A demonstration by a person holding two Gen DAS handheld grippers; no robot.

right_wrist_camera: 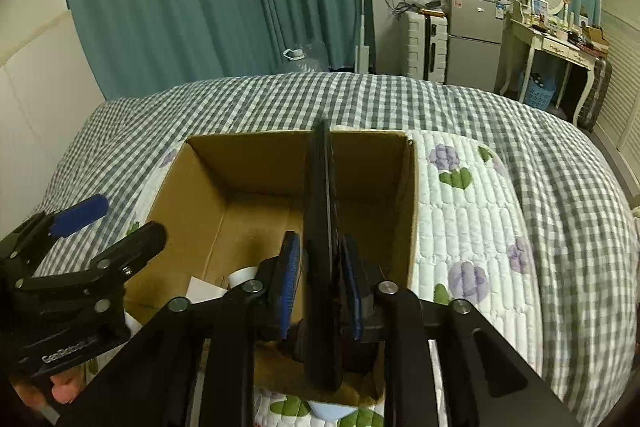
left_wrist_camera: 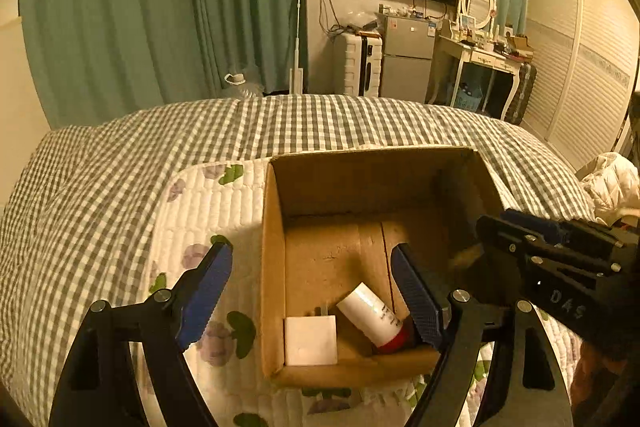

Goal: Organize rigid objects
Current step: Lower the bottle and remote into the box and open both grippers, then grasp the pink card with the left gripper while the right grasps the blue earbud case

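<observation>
R gripper (right_wrist_camera: 320, 291), nearest the lens, is clamped on a flat black slab (right_wrist_camera: 320, 227) held on edge over the cardboard box (left_wrist_camera: 276, 267), w/ slab tip pointing to 12 o'clock. Box sits on quilted floral mat (right_wrist_camera: 460, 219) atop the checked bed. L gripper (left_wrist_camera: 312, 291) hangs wide, nothing in it, straddling the box's 9 o'clock wall. Already inside: white cube (left_wrist_camera: 311, 339) at 7 o'clock, red-capped white tube (left_wrist_camera: 374, 319) beside it. Est: 2 stowed, slab left to drop in
</observation>
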